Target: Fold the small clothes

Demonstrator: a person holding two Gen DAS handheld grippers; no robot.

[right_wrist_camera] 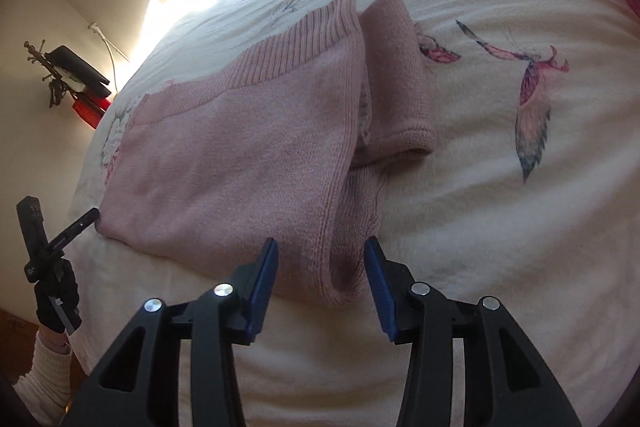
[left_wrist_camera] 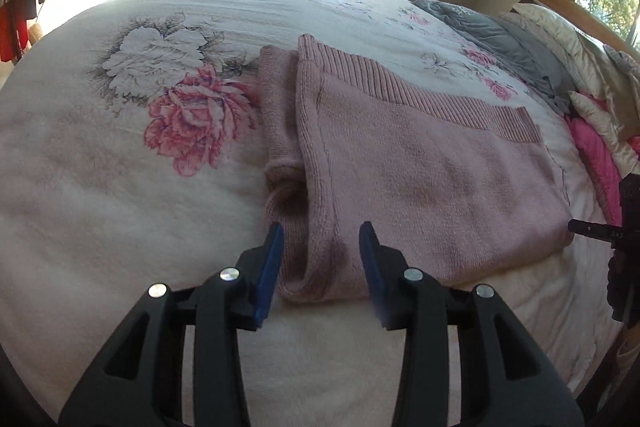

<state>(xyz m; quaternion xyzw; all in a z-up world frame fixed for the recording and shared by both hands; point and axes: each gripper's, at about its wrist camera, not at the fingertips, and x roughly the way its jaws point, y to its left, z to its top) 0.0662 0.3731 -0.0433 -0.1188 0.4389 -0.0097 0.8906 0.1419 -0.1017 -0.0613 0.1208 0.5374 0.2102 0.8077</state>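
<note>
Both grippers, left gripper and right gripper, fingers apart straddling pink sweater near corners: shallow pinch risks catching only the top layer, so the fold splays.

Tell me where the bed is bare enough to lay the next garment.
Left of the pink sweater, the blanket lies bare around its printed rose. Right of the sweater, bare around the bird print. The pillow end is crowded with grey and pink bedding.

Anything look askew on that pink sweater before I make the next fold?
Yes: on the pink sweater, one sleeve sticks out past the folded body's edge onto the floral blanket, cuff exposed, not tucked in. Otherwise the body lies flat.
</note>
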